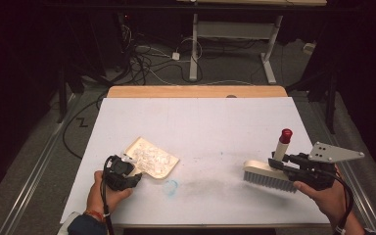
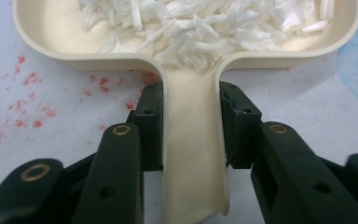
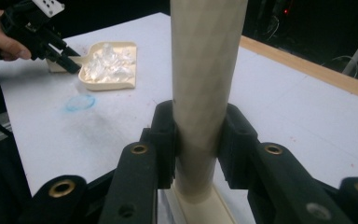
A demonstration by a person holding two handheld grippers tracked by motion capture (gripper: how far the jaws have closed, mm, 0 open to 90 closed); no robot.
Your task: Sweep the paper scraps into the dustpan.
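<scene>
The left gripper (image 1: 127, 177) was clamped on the handle (image 2: 193, 154) of a cream plastic dustpan (image 1: 152, 157). In the left gripper view, both black jaws pressed flat against the handle's two sides, just below the point where it widens into the pan. The dustpan lay on the white table cover (image 1: 200, 122), in the near-left area, and held a heap of white shredded scraps (image 2: 200, 23). Red specks (image 2: 25, 100) marked the cover to the left of the handle in that view.

The right gripper (image 1: 286, 164) was clamped on the upright cream handle (image 3: 205, 70) of a hand brush (image 1: 269, 176). In the right gripper view, the jaws gripped the handle low down, close to its base on the brush block. In the high view, the brush stood at the near-right of the table, bristles down on the cover, with a red cap (image 1: 286, 135) topping the handle.

The brush and the dustpan were well apart. Between them, nearer the dustpan, a blue smudge (image 1: 171, 186) marked the cover, and a faint grey smear (image 1: 210, 185) ran from it toward the brush.
</scene>
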